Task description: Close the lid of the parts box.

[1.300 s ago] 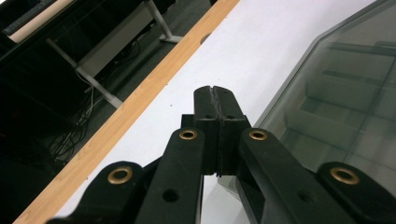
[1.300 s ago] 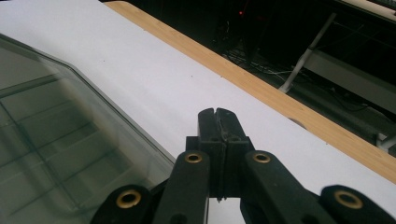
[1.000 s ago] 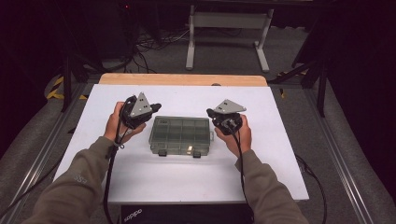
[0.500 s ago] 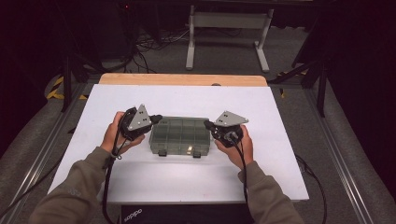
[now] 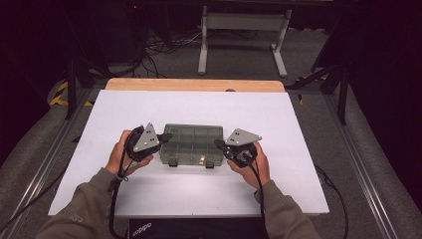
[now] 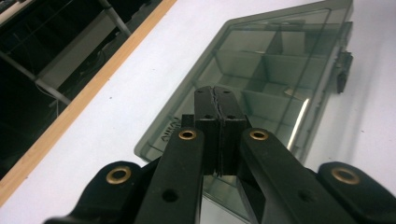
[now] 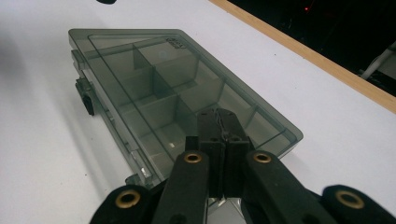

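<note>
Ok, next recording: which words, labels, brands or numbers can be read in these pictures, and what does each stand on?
"adidas": white letters, seen upside down, on the black item at the table's near edge.
Small raised lettering on the lid corner of the smoky grey transparent plastic compartment box: too blurred to read.
Pale print on the person's olive-grey left sleeve: too small to read.

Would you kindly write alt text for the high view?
A person's hands hold a shut tool at each end of a smoky, lidded compartment box on a white table: left tool, right tool. Two latches face the person.
</note>
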`<action>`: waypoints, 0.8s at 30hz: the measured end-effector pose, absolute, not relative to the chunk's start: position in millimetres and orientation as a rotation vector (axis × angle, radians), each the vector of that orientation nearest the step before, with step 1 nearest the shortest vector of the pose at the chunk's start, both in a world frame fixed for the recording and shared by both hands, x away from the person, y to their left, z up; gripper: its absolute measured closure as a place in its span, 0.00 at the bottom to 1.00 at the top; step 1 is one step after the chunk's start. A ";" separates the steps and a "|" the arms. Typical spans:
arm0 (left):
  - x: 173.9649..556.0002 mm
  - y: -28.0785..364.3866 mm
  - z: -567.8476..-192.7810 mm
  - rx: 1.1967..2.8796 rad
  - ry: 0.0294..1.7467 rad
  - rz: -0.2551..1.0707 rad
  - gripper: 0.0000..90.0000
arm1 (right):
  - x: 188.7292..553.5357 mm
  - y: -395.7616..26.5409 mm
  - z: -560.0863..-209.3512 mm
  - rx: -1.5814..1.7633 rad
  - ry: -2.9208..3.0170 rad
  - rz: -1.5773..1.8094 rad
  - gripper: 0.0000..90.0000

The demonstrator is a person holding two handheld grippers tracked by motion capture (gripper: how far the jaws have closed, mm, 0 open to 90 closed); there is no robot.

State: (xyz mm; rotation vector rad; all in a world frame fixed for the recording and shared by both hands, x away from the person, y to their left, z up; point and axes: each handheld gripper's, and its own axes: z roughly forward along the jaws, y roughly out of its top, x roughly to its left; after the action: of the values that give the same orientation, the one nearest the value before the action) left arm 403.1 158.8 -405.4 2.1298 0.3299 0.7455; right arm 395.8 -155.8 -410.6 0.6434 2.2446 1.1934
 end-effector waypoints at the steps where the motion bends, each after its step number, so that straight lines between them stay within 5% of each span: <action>1: 400.8 158.4 -407.6 2.130 0.327 0.741 1.00 | 395.4 -155.7 -411.3 0.643 2.247 1.193 1.00; 24: 392.3 163.1 -434.4 2.127 0.348 0.661 1.00 | 386.1 -159.1 -428.1 0.623 2.246 1.184 1.00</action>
State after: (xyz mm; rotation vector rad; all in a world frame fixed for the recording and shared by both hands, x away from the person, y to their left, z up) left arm 392.3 163.1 -434.4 2.1272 0.3480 0.6605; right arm 386.1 -159.1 -428.1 0.6227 2.2462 1.1843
